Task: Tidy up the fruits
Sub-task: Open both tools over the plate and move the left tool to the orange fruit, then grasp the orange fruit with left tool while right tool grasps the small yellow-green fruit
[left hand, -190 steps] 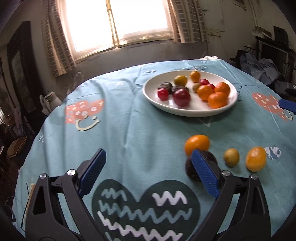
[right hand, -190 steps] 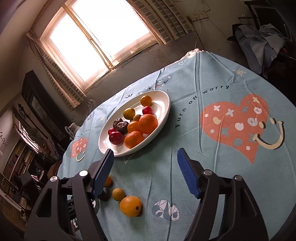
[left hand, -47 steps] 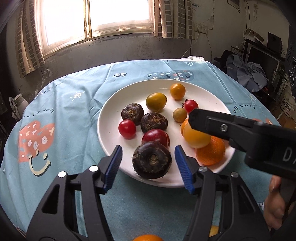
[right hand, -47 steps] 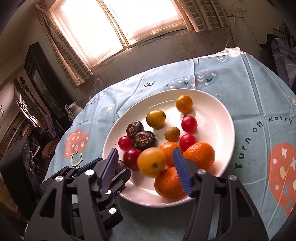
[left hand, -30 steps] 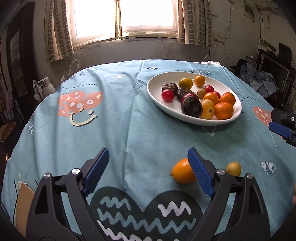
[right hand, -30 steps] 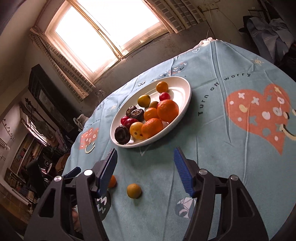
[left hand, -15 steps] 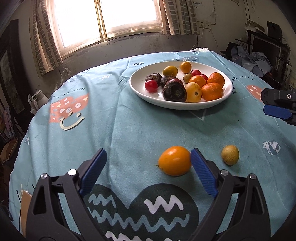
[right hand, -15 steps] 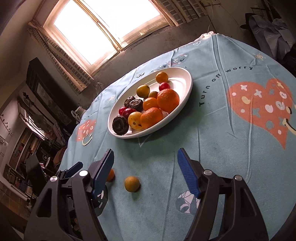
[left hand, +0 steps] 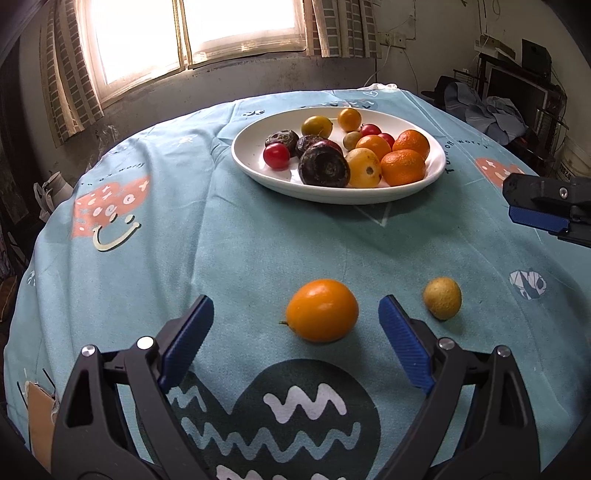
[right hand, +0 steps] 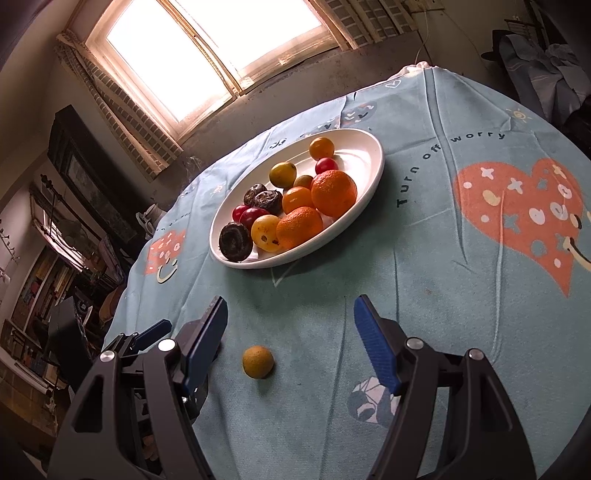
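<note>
Both tongs gape empty: left tongs (left hand: 295, 325) flank orange fruit (left hand: 322, 310).

1. We see a window (left hand: 192, 33) in the far wall, its panes blown white by daylight.
2. Checked curtains (left hand: 70, 74) hang at both of its sides.
3. The wall (left hand: 258, 79) below the sill looks grey and stained.
4. To our right stands dark furniture (left hand: 517, 85) with crumpled blue cloth (left hand: 484, 110) heaped in front.
5. From the right wrist view, a dark framed cabinet (right hand: 88, 177) and cluttered shelves (right hand: 40, 280) fill the dim left side.
</note>
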`<state>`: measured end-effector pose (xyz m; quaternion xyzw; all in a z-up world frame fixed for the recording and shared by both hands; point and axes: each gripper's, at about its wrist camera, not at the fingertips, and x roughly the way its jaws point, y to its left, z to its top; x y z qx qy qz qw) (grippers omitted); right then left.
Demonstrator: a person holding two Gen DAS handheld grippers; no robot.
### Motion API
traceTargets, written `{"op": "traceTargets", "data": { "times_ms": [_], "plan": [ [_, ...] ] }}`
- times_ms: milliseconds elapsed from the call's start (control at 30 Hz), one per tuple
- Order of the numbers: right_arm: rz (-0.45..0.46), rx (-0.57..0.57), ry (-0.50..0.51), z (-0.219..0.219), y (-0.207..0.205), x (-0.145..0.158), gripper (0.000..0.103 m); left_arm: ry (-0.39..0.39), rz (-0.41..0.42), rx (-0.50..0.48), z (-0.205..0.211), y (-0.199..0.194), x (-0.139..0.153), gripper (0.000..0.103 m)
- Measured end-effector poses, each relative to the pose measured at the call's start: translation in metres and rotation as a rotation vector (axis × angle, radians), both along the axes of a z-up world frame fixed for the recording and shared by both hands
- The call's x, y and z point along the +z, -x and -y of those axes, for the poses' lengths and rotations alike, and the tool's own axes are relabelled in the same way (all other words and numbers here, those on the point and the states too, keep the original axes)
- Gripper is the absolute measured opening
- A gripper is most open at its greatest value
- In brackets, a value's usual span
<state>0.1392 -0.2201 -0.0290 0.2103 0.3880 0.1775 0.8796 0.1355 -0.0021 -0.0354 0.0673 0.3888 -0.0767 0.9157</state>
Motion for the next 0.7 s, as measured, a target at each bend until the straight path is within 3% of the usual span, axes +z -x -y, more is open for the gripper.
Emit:
{"op": "traceTargets", "data": {
  "times_ms": [200, 400, 467, 533, 600, 700],
  "plan": [
    [-0.002, 0.002, 0.002, 0.0, -0.001, -0.001, 0.071, 0.034, -0.035, 0.015, -0.006, -0.006, -0.004, 0.08],
    [-0.003, 0.007, 0.008, -0.001, -0.001, -0.001, 0.071, 0.04, -0.047, 0.01, -0.006, -0.007, -0.005, 0.076],
    [-0.005, 0.012, 0.014, -0.003, -0.001, -0.002, 0.071, 0.049, -0.057, -0.003, -0.005, -0.007, -0.006, 0.07],
    [-0.008, 0.017, 0.023, -0.005, -0.001, -0.003, 0.071, 0.062, -0.074, -0.019, -0.004, -0.009, -0.008, 0.052],
    [-0.012, 0.027, 0.033, -0.009, 0.0, -0.003, 0.071, 0.065, -0.087, -0.026, -0.003, -0.01, -0.01, 0.044],
    [-0.014, 0.043, 0.05, -0.013, 0.0, -0.004, 0.071, 0.071, -0.084, -0.009, -0.006, -0.01, -0.01, 0.04]
  ]
}}
